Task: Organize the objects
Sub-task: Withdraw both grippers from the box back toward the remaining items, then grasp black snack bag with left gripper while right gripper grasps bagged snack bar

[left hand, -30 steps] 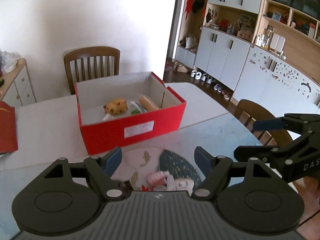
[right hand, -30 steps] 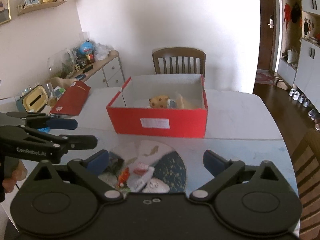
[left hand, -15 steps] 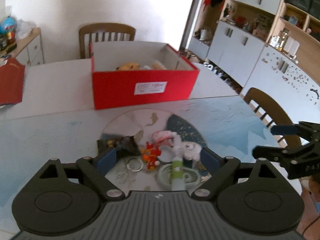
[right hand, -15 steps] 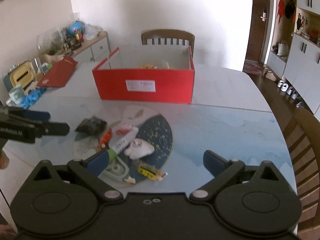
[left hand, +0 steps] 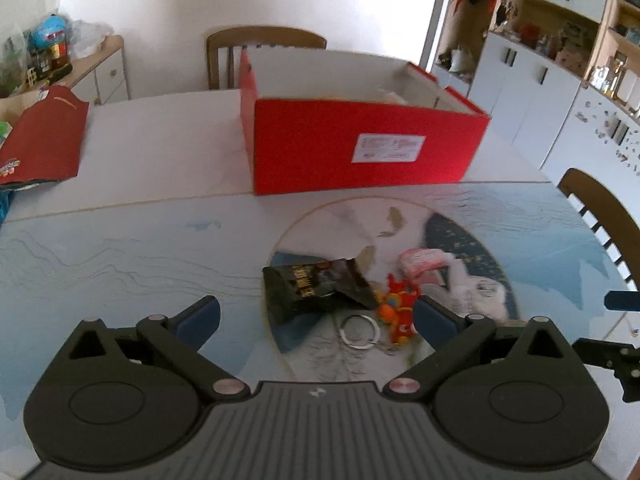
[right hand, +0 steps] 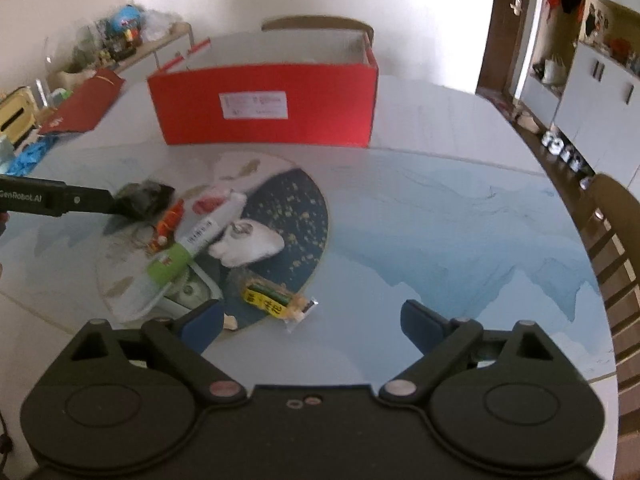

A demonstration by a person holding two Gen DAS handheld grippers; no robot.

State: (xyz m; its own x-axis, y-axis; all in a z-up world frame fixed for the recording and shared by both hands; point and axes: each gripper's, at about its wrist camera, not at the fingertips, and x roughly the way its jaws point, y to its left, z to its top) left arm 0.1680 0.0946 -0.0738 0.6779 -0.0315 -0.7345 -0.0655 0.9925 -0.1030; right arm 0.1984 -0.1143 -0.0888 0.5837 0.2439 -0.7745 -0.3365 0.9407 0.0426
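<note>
A red box [left hand: 360, 136] stands open at the back of the table, also in the right wrist view [right hand: 268, 104]. In front of it lie a black snack packet [left hand: 316, 288], an orange toy [left hand: 398, 308] with a key ring [left hand: 358, 330], a pink packet [left hand: 420, 262], a green-capped tube [right hand: 196, 240], a white plush [right hand: 248, 244] and a yellow snack bar [right hand: 272, 300]. My left gripper [left hand: 316, 316] is open, low over the black packet. My right gripper [right hand: 312, 320] is open and empty above the snack bar.
A red bag [left hand: 40, 144] lies at the table's left. A wooden chair [left hand: 264, 52] stands behind the box, another chair [left hand: 600, 216] at the right. A sideboard [left hand: 80, 60] with clutter is at the back left. White cabinets [left hand: 540, 92] line the right wall.
Both grippers have dropped lower toward the table and the loose items. The left gripper has shifted left, over the black packet. Both stay open.
</note>
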